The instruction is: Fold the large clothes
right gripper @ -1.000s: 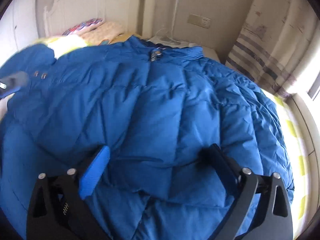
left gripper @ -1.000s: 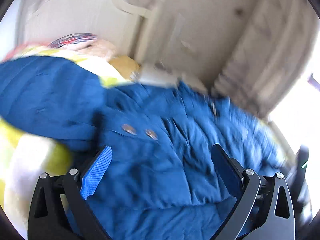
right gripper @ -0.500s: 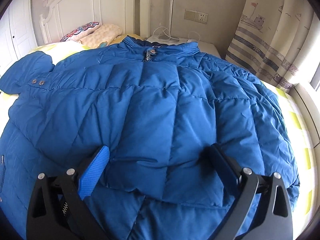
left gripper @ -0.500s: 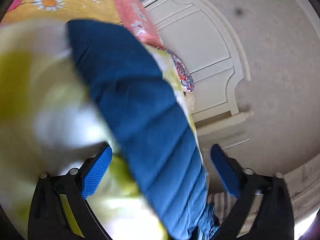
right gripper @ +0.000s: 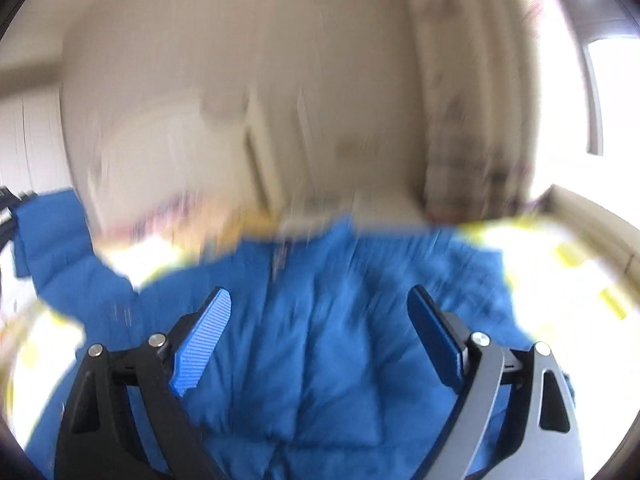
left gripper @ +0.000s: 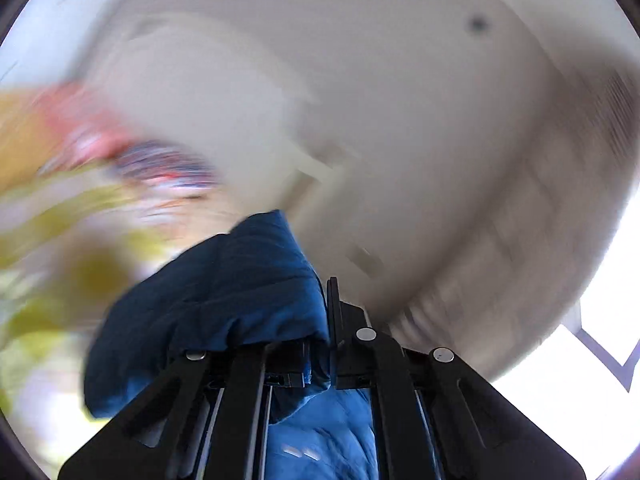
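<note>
A large blue padded jacket point(right gripper: 320, 340) lies spread on the bed, collar at the far side. My left gripper point(left gripper: 320, 320) is shut on the jacket's sleeve point(left gripper: 224, 288), which bulges up between and over the fingers. In the right wrist view that sleeve point(right gripper: 48, 236) is raised at the far left. My right gripper point(right gripper: 320, 336) is open and empty above the jacket's middle, its blue pads point(right gripper: 204, 336) apart. Both views are blurred by motion.
A yellow and white bedsheet point(right gripper: 560, 264) lies under the jacket. A white headboard point(right gripper: 160, 160) and patterned pillows point(left gripper: 160, 168) are at the far end. A curtain point(right gripper: 472, 120) and a bright window point(right gripper: 616, 100) are on the right.
My left gripper has closed on the jacket's sleeve and lifted it. My right gripper has tilted up and stayed open over the jacket.
</note>
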